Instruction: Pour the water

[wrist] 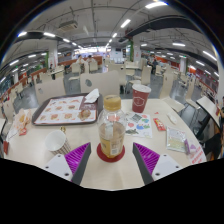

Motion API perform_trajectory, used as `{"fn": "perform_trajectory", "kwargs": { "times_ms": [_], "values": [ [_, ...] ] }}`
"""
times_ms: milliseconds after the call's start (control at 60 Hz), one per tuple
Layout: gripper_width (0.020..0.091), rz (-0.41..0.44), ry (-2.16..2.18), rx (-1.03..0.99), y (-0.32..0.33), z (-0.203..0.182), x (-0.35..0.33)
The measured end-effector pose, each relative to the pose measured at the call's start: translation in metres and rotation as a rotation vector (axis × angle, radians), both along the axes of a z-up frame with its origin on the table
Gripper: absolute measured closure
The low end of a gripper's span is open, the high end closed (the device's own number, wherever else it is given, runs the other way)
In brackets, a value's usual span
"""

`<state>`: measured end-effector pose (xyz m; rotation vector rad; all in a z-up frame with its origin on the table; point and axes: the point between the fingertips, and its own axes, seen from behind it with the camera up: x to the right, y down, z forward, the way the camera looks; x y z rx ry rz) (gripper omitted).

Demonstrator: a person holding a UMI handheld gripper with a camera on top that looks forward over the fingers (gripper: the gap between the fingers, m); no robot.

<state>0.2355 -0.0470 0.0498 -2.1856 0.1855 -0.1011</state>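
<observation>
A handheld gripper (pixel 111 160) is held low over a pale tabletop (pixel 110 175). Its two fingers, each faced with a magenta pad (pixel 76 160), are spread apart and clamp nothing.

Just ahead of the fingers, and centred on the gap between them, stands a clear bottle (pixel 111 128) with an orange cap, upright, its long axis vertical. It rests on a red coaster (pixel 111 154) and touches neither finger; there is open space at either side. The bottle lies straight ahead of the gap, so a forward move with no sideways correction looks likely to bring the fingers around its body.

Left of the bottle and a little nearer sits a small white cup (pixel 57 142). Beyond the bottle, slightly to its right, stands a red paper cup (pixel 140 98); whether it is the one meant to receive the water cannot be told. Between the bottle and that cup lie some small colourful cards (pixel 136 123). Beyond and to the left of the bottle is a dark tray (pixel 64 109) holding what may be food, with a white scrap (pixel 92 96) at its far corner.

Far behind the bottle stretches a large hall of tables and chairs under strip ceiling lights (pixel 110 28).

The bottle is not yet gripped, so pouring has not begun.
</observation>
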Motion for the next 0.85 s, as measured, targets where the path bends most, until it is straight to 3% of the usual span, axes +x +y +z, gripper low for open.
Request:
{"fn": "perform_trajectory", "kwargs": {
  "times_ms": [417,850],
  "values": [
    [0.0251,0.002,0.028,-0.092,-0.157,0.089,-0.084],
    [0.0253,0.065,-0.020,-0.088,-0.191,0.113,-0.098]
  ]
}}
